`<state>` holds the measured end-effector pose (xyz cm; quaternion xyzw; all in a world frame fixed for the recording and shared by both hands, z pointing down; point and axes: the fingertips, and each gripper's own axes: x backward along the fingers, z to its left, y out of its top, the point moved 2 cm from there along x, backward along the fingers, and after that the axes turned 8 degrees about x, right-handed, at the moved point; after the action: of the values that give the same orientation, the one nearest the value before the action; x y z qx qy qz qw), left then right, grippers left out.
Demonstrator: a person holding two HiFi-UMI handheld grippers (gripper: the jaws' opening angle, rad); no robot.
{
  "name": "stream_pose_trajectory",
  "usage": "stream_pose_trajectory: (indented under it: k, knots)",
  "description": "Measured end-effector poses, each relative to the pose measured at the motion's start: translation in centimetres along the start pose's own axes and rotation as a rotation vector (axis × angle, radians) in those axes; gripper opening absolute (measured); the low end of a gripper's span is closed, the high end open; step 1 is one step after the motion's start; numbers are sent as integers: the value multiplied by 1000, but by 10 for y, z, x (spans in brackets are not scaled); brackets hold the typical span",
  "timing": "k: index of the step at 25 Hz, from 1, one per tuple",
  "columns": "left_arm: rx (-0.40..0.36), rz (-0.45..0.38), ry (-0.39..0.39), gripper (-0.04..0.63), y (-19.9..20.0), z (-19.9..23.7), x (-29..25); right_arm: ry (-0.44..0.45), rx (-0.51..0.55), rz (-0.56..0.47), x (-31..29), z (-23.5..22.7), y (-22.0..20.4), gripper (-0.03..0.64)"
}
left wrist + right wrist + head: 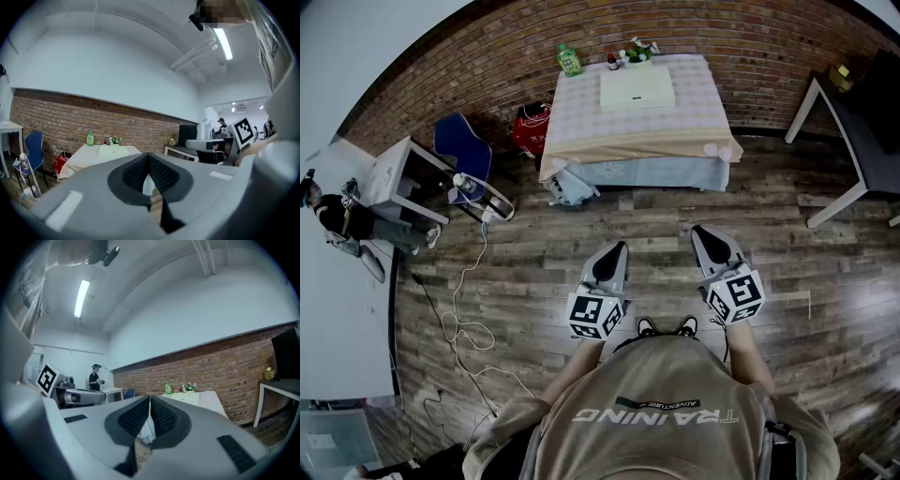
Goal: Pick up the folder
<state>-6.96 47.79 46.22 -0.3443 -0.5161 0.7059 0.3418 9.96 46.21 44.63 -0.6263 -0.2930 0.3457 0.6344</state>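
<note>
1. Folder (637, 90): pale and flat, lying on the cloth-covered table (581, 131) by the brick wall, well apart from both grippers.
2. Left gripper (620, 247) and right gripper (701, 232): jaws closed together with nothing between them, pointing toward the table.
3. Judged light, thin, somewhat flexible and probably smooth.
4. Suggested hold: pinch the near edge across its thickness. The cloth may get caught in the pinch.

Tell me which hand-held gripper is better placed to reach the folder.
Left, marginally: the left hand-held gripper lines up closer with the folder; the right hand-held gripper sits further aside. Both are shut, empty, far off.
</note>
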Motion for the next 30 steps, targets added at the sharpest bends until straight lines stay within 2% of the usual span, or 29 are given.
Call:
stream_pose_trajectory:
  k: [6,9,14,18,23,30]
  knots:
    - [-73,-24,-9,6,15,23,-16,-8,-44,-12,-20,-12,2,17]
    - [-56,-43,-18,6,23,37,-29,-31,-45,-8,-30,-21,5,17]
    - [-29,-28,-56,6,22,49,-43,-57,-14,11,-44,-27,11,17]
    - [-56,-26,-89,6,19,62,-44,-76,-4,50,-62,-24,0,17]
    - [-5,-18,-65,6,4,92,-27,-89,-57,61,-87,-14,-15,12]
    - [42,13,-40,6,-10,120,-35,-23,-32,67,-120,-13,-11,12]
